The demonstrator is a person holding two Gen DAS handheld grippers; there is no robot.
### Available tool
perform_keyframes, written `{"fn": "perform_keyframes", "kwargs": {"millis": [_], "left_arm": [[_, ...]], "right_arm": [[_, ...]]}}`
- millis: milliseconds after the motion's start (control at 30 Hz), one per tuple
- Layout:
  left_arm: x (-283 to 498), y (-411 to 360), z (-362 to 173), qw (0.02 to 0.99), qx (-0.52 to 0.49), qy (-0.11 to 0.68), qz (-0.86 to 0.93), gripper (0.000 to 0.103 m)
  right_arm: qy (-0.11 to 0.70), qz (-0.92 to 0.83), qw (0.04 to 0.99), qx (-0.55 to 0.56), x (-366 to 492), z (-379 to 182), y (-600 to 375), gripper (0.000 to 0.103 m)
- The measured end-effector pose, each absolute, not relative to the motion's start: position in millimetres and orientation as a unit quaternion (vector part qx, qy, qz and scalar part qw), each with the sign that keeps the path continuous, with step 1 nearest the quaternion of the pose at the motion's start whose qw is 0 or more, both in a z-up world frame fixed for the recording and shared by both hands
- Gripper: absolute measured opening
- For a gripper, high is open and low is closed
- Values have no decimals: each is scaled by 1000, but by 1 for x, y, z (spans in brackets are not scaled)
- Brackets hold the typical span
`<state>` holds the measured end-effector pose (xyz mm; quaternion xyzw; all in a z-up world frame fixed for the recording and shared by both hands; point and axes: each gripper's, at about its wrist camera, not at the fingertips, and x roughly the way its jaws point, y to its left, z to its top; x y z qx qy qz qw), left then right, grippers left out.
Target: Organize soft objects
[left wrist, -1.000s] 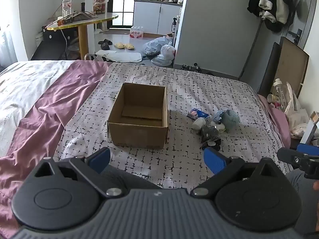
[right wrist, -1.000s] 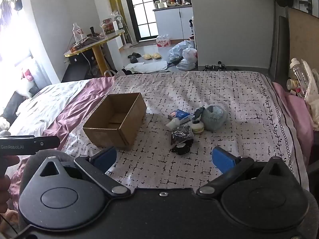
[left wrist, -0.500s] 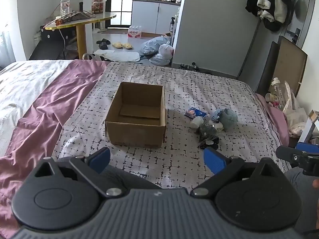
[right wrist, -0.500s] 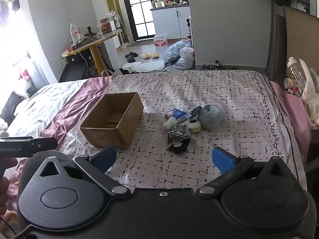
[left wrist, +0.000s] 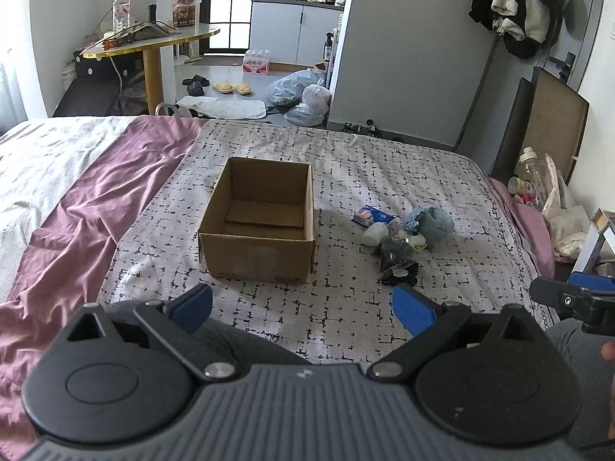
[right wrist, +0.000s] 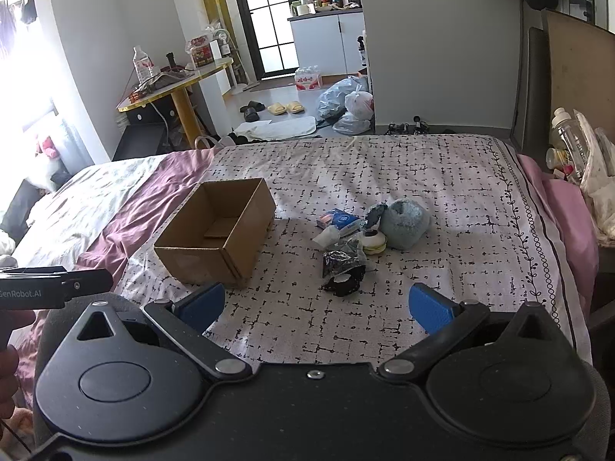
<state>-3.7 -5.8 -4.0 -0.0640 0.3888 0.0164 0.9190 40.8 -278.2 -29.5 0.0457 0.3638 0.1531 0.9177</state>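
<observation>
An open, empty cardboard box [left wrist: 257, 223] [right wrist: 219, 236] stands on the patterned bedspread. To its right lies a small pile of soft things: a fuzzy blue-grey item [left wrist: 434, 224] [right wrist: 405, 223], a blue packet [left wrist: 373, 215] [right wrist: 340, 219], a white piece [left wrist: 374, 233], a yellow-white round item [right wrist: 373, 242] and dark bundles [left wrist: 398, 259] [right wrist: 344, 265]. My left gripper [left wrist: 301, 305] is open and empty, well short of the box. My right gripper [right wrist: 317, 305] is open and empty, just short of the dark bundles; it also shows at the right edge of the left wrist view [left wrist: 569, 297].
A pink sheet [left wrist: 96, 192] and white quilt [left wrist: 34, 161] cover the bed's left side. Bottles and bags [right wrist: 576, 153] crowd the right bedside. Beyond the bed are a yellow table [left wrist: 153, 42], slippers and plastic bags [left wrist: 303, 96] on the floor.
Both views have pulled back and risen slightly; the box and pile sit a little farther off. Both grippers stay open and empty.
</observation>
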Motion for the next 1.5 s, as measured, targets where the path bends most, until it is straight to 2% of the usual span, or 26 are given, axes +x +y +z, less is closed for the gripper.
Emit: {"fn": "perform_keyframes", "kwargs": {"millis": [1500], "left_arm": [[-7,-4,-2,919,-72,387,16,99]], "right_arm": [[365,153,917,45,39,-28,-277,103]]}}
